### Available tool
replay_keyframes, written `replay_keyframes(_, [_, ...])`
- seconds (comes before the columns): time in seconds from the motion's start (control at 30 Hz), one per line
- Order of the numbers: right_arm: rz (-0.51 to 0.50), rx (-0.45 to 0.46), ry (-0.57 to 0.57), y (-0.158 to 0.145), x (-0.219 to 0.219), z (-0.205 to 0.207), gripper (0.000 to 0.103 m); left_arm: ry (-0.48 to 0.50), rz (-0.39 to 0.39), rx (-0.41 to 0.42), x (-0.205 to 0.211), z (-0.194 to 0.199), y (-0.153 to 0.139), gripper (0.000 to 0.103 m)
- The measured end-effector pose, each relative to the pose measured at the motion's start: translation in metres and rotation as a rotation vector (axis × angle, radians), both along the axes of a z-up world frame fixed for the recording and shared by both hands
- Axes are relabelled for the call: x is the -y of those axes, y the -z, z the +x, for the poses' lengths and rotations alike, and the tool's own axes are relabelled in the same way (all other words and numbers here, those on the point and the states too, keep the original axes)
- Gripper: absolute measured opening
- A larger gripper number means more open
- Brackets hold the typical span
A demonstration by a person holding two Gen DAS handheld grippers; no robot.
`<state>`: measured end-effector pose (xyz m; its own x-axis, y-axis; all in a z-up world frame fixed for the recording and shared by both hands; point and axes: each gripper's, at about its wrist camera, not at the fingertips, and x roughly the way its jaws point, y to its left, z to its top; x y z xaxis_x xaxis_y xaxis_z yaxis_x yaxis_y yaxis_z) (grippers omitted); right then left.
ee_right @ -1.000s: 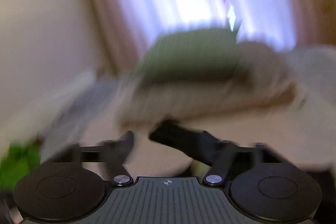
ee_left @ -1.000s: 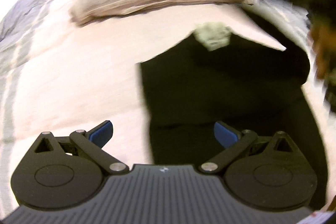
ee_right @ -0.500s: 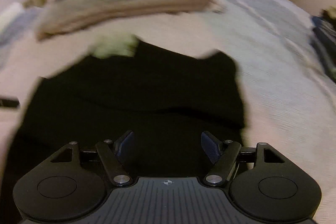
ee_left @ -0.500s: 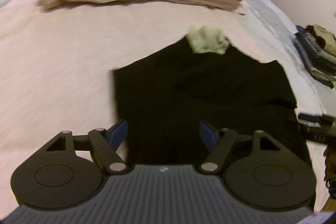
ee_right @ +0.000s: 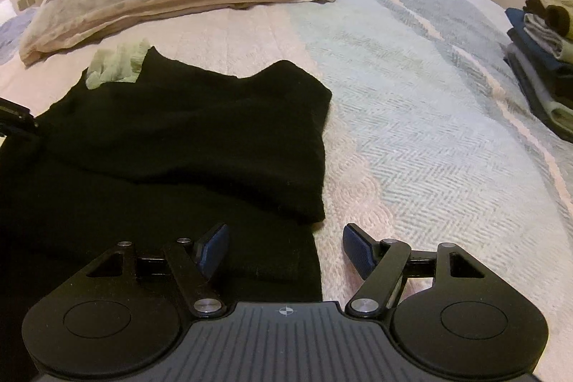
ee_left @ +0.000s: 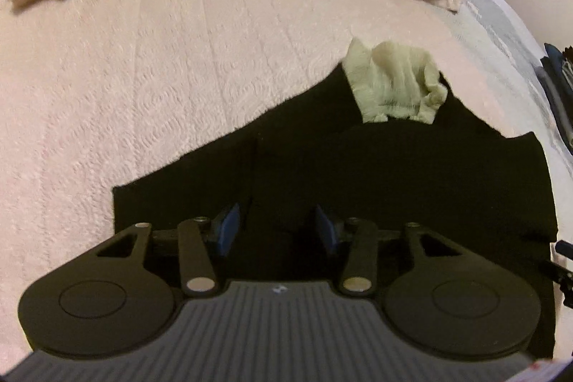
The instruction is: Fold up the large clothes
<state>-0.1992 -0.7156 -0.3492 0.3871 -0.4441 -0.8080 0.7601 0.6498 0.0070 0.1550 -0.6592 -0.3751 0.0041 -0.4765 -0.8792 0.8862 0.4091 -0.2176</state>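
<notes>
No readable text, label, brand or number in either view; only a small round crosshair mark on the ribbed body of the right gripper (ee_right: 285, 251), and a tiny pale mark, too blurred to make out, on the ribbed body of the left gripper (ee_left: 276, 227)

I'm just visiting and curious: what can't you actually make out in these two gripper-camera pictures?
- black garment: its near end is hidden under each gripper body in both wrist views, and its folds vanish in the dark cloth.
- left gripper: jaws have just been closing over the garment; whether the pads already pinch cloth is unclear, black on black.
- pale green cloth: partly tucked beneath the garment.
- stack of folded clothes: cut by the right edge.
</notes>
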Motion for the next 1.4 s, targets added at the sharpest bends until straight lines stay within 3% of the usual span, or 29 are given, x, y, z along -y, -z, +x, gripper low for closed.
replay_keyframes(0.07, [0.004, -0.001, 0.002, 0.003, 0.004, 0.002, 0.068, 0.009, 0.011, -0.011, 0.004, -0.001, 0.002, 0.041])
replay_keyframes(0.17, [0.0, 0.004, 0.013, 0.002, 0.008, 0.004, 0.068, -0.008, 0.008, -0.003, 0.005, -0.002, -0.002, 0.03])
replay_keyframes(0.23, [-0.004, 0.004, 0.009, 0.001, 0.009, 0.007, 0.068, -0.033, -0.013, 0.012, 0.001, -0.001, -0.01, 0.007])
replay_keyframes(0.47, [-0.051, -0.089, -0.071, 0.008, 0.005, 0.027, 0.069, 0.013, -0.198, 0.056, -0.006, -0.01, -0.075, 0.002])
replay_keyframes(0.6, [-0.083, -0.121, -0.097, 0.014, 0.011, 0.032, 0.075, -0.065, -0.3, 0.081, -0.035, 0.005, -0.115, 0.002])
replay_keyframes(0.7, [-0.097, -0.129, -0.113, 0.023, 0.017, 0.035, 0.078, -0.127, -0.204, 0.066, -0.057, 0.023, -0.09, 0.002])
replay_keyframes(0.83, [-0.097, -0.112, -0.11, 0.023, 0.022, 0.032, 0.079, -0.116, -0.063, 0.045, -0.076, 0.023, -0.045, 0.002])
replay_keyframes(0.97, [-0.115, -0.125, -0.055, 0.014, 0.023, 0.018, 0.079, -0.137, -0.095, 0.076, -0.09, 0.02, -0.049, 0.002])
replay_keyframes(1.1, [-0.081, -0.115, -0.017, 0.016, 0.022, 0.008, 0.079, -0.099, -0.039, 0.07, -0.082, 0.023, -0.035, 0.002])
replay_keyframes(1.23, [-0.093, -0.124, -0.019, 0.013, 0.018, 0.008, 0.079, -0.089, -0.098, 0.098, -0.091, 0.02, -0.047, 0.002])
replay_keyframes(1.4, [-0.082, -0.137, -0.01, 0.013, 0.011, 0.006, 0.079, -0.115, -0.022, 0.079, -0.105, 0.02, -0.022, 0.002])
